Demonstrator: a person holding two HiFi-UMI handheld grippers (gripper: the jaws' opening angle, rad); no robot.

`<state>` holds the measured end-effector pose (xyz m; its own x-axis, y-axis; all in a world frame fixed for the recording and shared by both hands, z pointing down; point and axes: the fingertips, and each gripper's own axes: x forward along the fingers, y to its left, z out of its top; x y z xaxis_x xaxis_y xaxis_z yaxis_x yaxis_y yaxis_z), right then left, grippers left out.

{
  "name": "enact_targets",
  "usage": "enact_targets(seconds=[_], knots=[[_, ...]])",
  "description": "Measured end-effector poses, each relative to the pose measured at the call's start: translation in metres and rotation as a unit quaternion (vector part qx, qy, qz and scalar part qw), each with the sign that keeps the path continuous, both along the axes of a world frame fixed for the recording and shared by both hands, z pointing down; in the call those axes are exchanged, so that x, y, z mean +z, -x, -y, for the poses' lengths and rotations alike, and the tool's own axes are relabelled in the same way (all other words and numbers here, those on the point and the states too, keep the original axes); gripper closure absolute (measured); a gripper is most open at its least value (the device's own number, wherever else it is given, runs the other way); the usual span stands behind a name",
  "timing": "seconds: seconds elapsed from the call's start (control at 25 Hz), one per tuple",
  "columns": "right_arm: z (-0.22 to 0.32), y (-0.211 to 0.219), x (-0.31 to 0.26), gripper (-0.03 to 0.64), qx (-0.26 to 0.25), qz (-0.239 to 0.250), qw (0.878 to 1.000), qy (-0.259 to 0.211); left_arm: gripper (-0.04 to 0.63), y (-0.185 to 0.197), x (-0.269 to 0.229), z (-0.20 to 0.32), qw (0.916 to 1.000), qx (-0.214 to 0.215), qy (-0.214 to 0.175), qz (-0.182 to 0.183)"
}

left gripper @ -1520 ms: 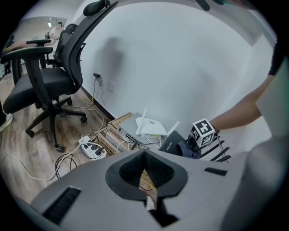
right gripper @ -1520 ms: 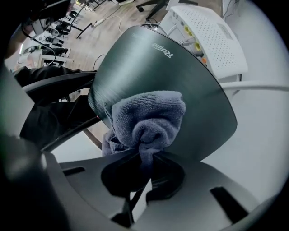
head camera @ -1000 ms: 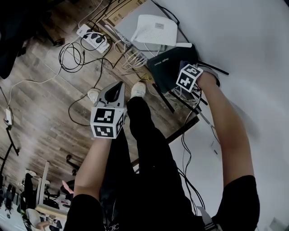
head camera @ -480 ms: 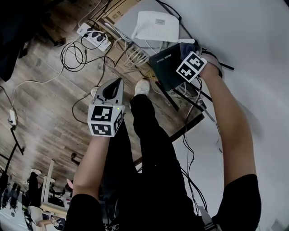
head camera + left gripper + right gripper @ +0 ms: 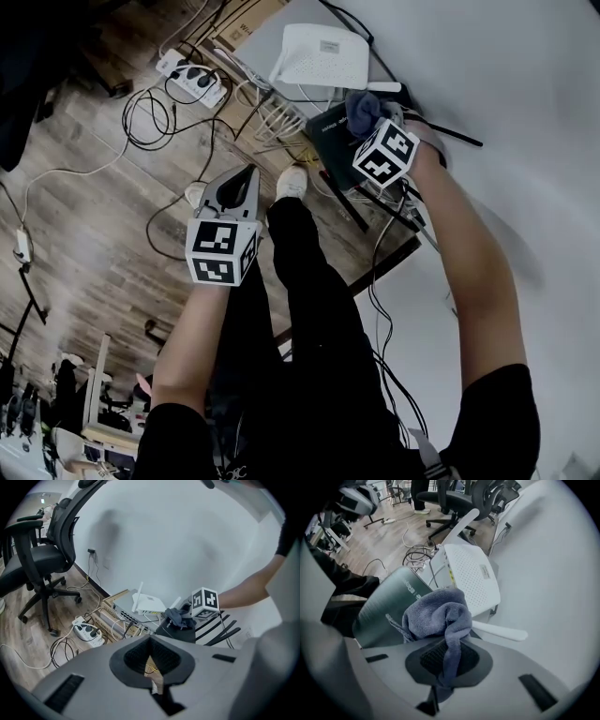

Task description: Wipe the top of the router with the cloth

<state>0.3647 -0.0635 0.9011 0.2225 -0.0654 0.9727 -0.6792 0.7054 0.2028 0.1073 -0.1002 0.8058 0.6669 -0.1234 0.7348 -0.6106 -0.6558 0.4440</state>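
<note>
Router (image 5: 323,56), white, sat by the white wall (image 5: 525,94) above the wood floor (image 5: 84,225), with a dark box (image 5: 330,142) just beside it. Right hand-held gripper (image 5: 446,659) clamped the blue-grey cloth (image 5: 438,613) over that box. Left hand-held gripper (image 5: 152,662) was clenched, empty.
</note>
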Motion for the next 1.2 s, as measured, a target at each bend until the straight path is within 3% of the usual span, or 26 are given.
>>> enact_targets(seconds=[0.16, 0.32, 0.48, 0.72, 0.88, 1.2], knots=[[0.002, 0.028, -0.003, 0.604, 0.029, 0.053, 0.998, -0.016, 0.601, 0.003, 0.002, 0.003, 1.0, -0.003, 0.001, 0.002], [-0.002, 0.07, -0.01, 0.604, 0.053, 0.147, 0.988, -0.008, 0.601, 0.006, 0.003, 0.007, 1.0, -0.007, 0.0, 0.004], [-0.012, 0.11, -0.015, 0.604, 0.028, 0.22, 0.975, 0.026, 0.601, 0.006, 0.001, 0.006, 1.0, -0.003, 0.0, 0.005], [-0.029, 0.121, -0.015, 0.604, 0.024, 0.239, 0.967, 0.079, 0.601, 0.005, 0.002, 0.008, 0.9999, 0.001, -0.005, 0.01], [-0.061, 0.113, -0.012, 0.604, -0.037, 0.211, 0.968, 0.131, 0.601, -0.002, -0.001, 0.009, 0.9999, 0.003, -0.006, 0.009], [-0.056, 0.055, -0.002, 0.604, 0.015, 0.13, 0.986, 0.106, 0.601, -0.011, 0.001, 0.004, 1.0, 0.003, -0.006, 0.007]])
